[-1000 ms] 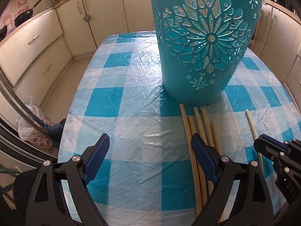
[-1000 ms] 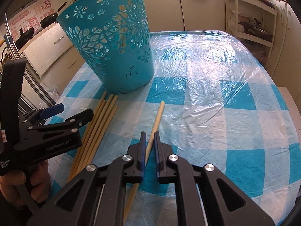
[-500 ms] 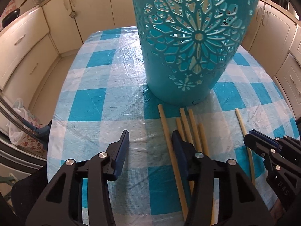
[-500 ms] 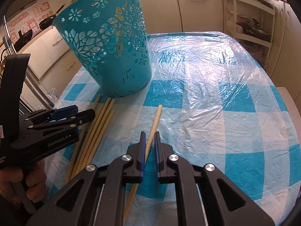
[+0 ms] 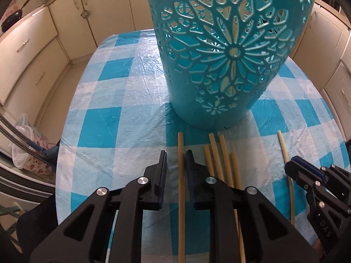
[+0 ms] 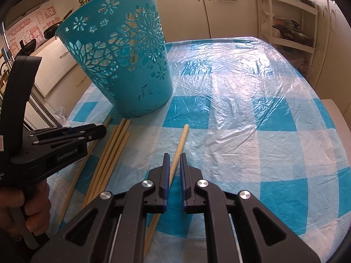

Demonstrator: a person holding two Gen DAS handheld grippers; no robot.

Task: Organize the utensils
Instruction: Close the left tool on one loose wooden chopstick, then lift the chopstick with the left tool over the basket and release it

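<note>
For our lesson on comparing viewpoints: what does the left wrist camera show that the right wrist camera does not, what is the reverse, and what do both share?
Only the left wrist view shows the left gripper head-on; its jaws, which have just been closing, straddle one stick. Only the right wrist view shows the shelf rack, a hand on the left gripper's handle, and the right gripper shut on its own stick. Both show the teal basket, the checked tablecloth and the sticks.

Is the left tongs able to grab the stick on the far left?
Probably yes. The left tongs have just been closing around that leftmost stick, which lies apart from the other sticks, with nothing between.
</note>
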